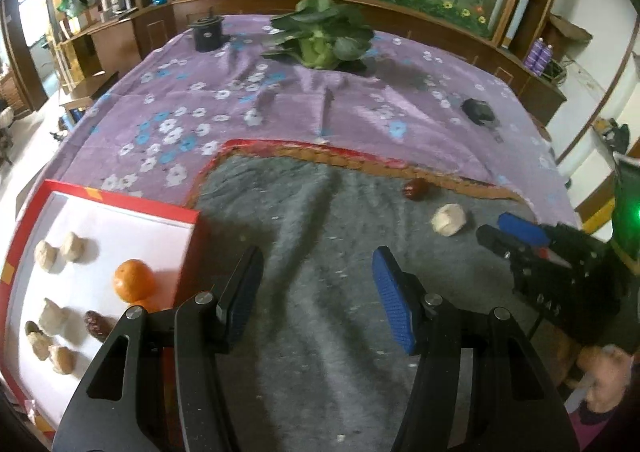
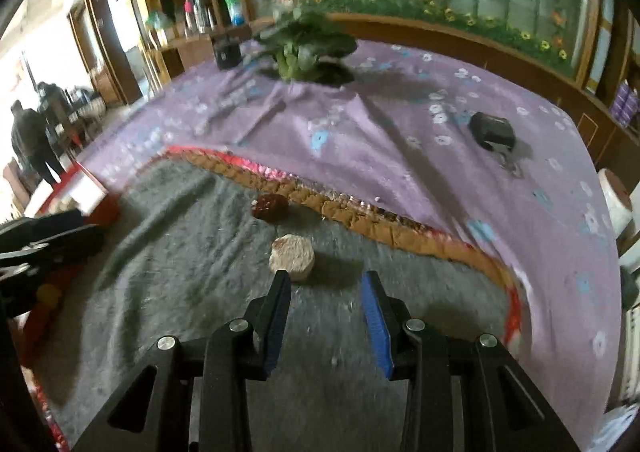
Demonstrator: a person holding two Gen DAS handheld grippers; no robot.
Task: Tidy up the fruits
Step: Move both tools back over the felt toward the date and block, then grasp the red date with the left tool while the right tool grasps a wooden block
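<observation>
A red-rimmed white tray (image 1: 120,211) at the left holds an orange (image 1: 133,279), a dark date (image 1: 96,326) and several pale walnut-like lumps (image 1: 48,256). On the grey mat (image 1: 320,312) lie a red date (image 1: 416,189) and a pale lump (image 1: 449,219). My left gripper (image 1: 316,256) hangs open over bare mat beside the tray, nothing between its fingers. My right gripper (image 2: 326,278) is open and empty. The pale lump (image 2: 292,258) sits just beyond its left fingertip, with the red date (image 2: 270,206) farther on. In the left wrist view the right gripper (image 1: 493,226) shows at the right, near the lump.
A purple flowered cloth (image 1: 240,91) covers the table beyond the mat. On it stand a leafy vegetable (image 1: 320,35), a black jar (image 1: 207,33) and a small black object (image 1: 478,110). Wooden cabinets ring the back. Two people (image 2: 30,135) stand far left.
</observation>
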